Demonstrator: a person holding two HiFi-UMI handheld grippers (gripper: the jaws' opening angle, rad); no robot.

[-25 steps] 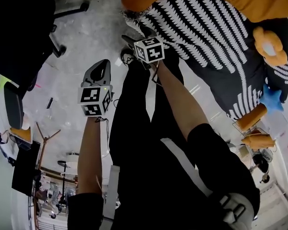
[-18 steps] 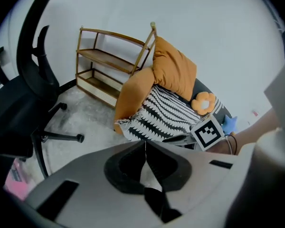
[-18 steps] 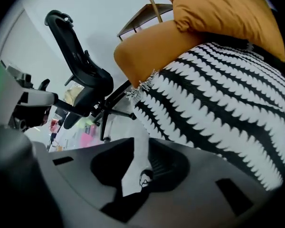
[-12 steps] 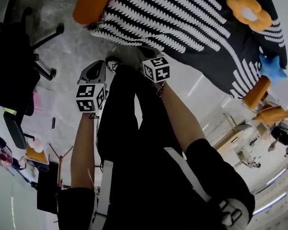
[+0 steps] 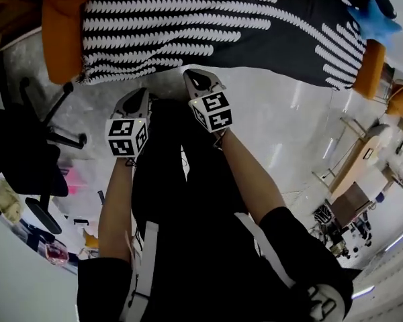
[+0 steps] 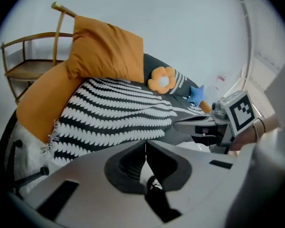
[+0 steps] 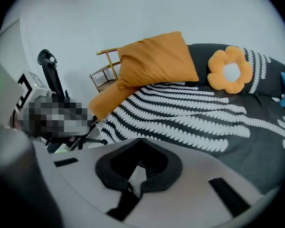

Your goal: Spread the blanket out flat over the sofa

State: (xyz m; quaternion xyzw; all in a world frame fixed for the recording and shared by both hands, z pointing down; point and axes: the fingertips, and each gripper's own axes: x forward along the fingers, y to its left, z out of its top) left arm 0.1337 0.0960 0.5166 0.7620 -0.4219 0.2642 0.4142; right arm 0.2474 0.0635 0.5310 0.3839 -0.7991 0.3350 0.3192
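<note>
The black blanket with white stripes [image 5: 208,19] lies spread over the orange sofa [image 5: 60,39], its fringed edge hanging at the sofa's front. Both grippers hover over the floor just short of that edge, side by side. My left gripper [image 5: 142,92] is shut and empty; in its own view [image 6: 145,145] the jaws meet with the blanket [image 6: 118,113] beyond them. My right gripper [image 5: 195,74] is also shut with nothing in it, and the blanket [image 7: 190,113] lies ahead of its tips [image 7: 140,140]. It also shows in the left gripper view [image 6: 178,124].
On the sofa rest an orange cushion [image 7: 156,63], a flower pillow [image 7: 230,72] and a blue star toy [image 5: 376,19]. A wooden rack [image 6: 33,56] stands beside the sofa. A black office chair [image 5: 27,159] is on the floor at the left. The person's dark-trousered legs [image 5: 181,180] are below the grippers.
The right gripper has come away from the blanket's edge and now sits beside the left one. The head view has swung, so the sofa stretches across the top.
</note>
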